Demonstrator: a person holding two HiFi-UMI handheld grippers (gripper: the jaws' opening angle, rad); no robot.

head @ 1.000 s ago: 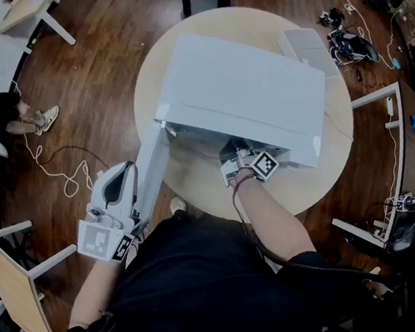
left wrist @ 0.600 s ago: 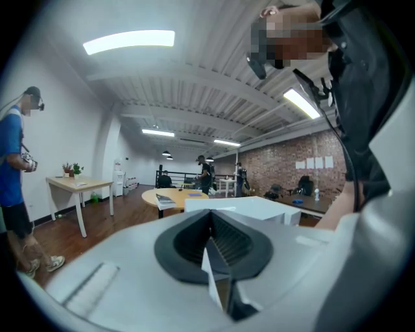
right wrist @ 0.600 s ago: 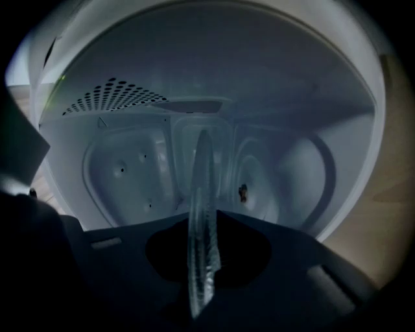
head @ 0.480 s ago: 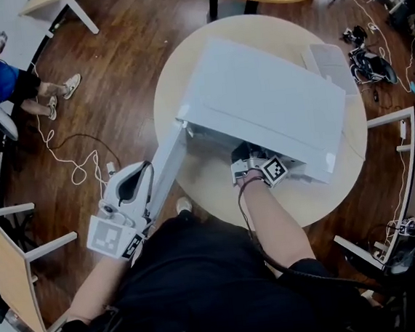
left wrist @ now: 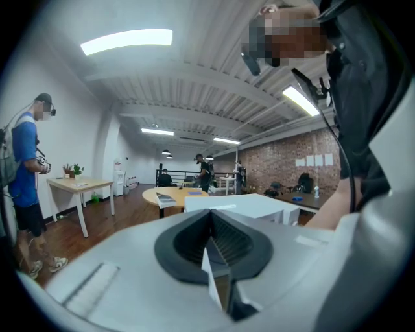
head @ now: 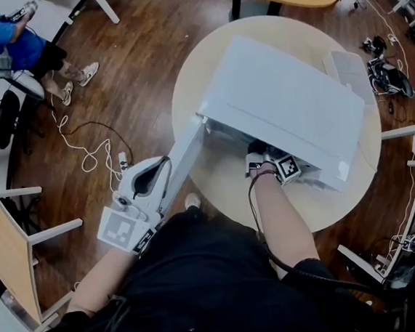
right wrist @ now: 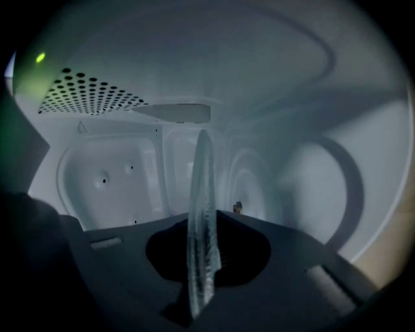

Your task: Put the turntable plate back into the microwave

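Glass plate (right wrist: 201, 214) inside open microwave (head: 289, 106)

The head camera looked steeply down on the microwave (head: 290, 110) and its round desk (head: 224, 189). The camera on the right tongs (right wrist: 204, 253) sat close inside the cavity, facing its back wall. The one on the left tongs (left wrist: 217, 259) looked level across the room, sharing the microwave's top with the head view.

Left gripper (left wrist: 211, 241) tight on the thin white microwave door edge (left wrist: 218, 280), microwave top (left wrist: 241, 205) beyond, person in blue (left wrist: 24, 175) far left.
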